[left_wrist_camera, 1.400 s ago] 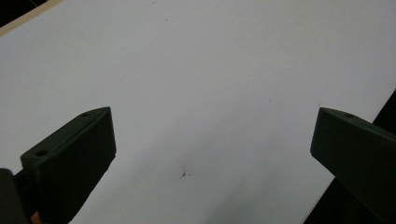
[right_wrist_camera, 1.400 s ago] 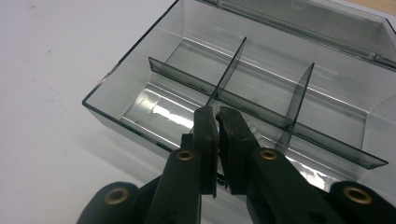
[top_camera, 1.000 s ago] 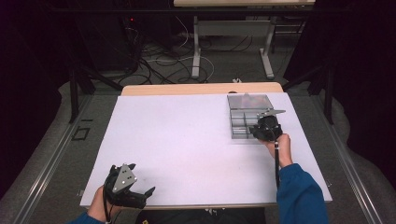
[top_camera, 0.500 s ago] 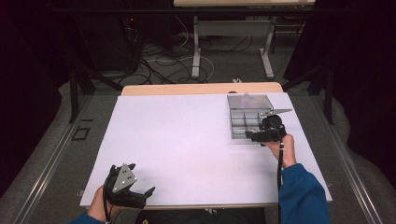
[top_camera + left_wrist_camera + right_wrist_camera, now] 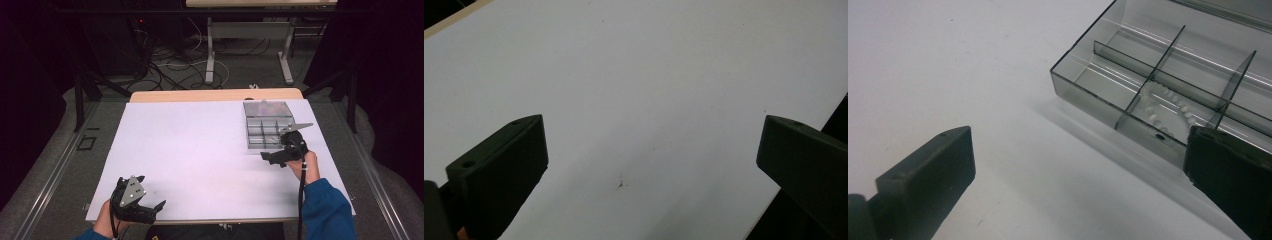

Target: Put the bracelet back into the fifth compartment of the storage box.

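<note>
Bench (image 5: 200, 150) with a plain white top, seen from above, with your two forearms coming in from its near edge.

Your right gripper (image 5: 272, 157) sits toward the right edge of the bench, just beside the near side of a clear smoky plastic organiser box (image 5: 267, 125). Its fingers (image 5: 928, 185) are spread wide apart and hold nothing. In the right gripper view one finger hangs over bare white surface, while the other overlaps the near wall of the box; you cannot tell from the pictures whether it touches that wall. Your right hand (image 5: 307, 165), in a blue sleeve (image 5: 325, 210), grips the tool from behind, with its cable trailing down toward the near edge.

The organiser box lies flat near the far right corner of the bench, lid open, and is split by thin walls into several compartments. In the right gripper view a string of small white beads (image 5: 1168, 107) curls in one compartment along the near wall, next to the near corner compartment. At the far end of the box, in the high view, something colourful shows, too blurred to name.

Your left gripper (image 5: 137, 202) rests at the near left corner of the bench, well apart from the box. Its fingers (image 5: 504, 165) are also spread wide and empty, over bare white surface marked by one small dark scuff (image 5: 620, 184).
</note>
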A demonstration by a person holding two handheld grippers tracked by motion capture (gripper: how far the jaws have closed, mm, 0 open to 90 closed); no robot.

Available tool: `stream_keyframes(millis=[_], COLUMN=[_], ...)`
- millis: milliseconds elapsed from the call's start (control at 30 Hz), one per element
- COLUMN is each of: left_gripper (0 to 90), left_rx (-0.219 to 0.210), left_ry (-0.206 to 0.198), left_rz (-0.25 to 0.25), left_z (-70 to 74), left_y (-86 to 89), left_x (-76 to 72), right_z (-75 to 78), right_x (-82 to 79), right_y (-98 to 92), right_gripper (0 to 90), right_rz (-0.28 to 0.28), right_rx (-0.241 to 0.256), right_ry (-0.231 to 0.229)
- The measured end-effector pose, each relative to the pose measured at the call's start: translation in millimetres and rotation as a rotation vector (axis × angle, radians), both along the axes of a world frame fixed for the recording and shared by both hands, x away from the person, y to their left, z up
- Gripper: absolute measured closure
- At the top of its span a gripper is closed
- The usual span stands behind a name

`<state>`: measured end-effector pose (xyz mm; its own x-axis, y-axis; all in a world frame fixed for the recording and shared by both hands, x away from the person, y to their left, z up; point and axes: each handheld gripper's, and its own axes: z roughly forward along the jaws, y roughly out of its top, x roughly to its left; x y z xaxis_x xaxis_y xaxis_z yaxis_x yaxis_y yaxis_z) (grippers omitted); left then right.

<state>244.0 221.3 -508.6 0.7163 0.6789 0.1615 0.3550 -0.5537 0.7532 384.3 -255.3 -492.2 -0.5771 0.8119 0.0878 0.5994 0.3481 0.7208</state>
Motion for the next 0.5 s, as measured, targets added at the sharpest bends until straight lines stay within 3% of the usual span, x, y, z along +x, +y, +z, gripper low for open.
stream_keyframes(millis=[500], left_gripper=[0.1], left_rx=[-0.005], left_ry=[0.006], left_rz=[-0.001], left_z=[-0.2], left_y=[-0.6], left_x=[-0.5], right_z=[9.0], right_x=[-41.8], right_y=[12.0], right_gripper=[0.0], right_rz=[0.075], right_rx=[-0.017], right_ry=[-0.052])
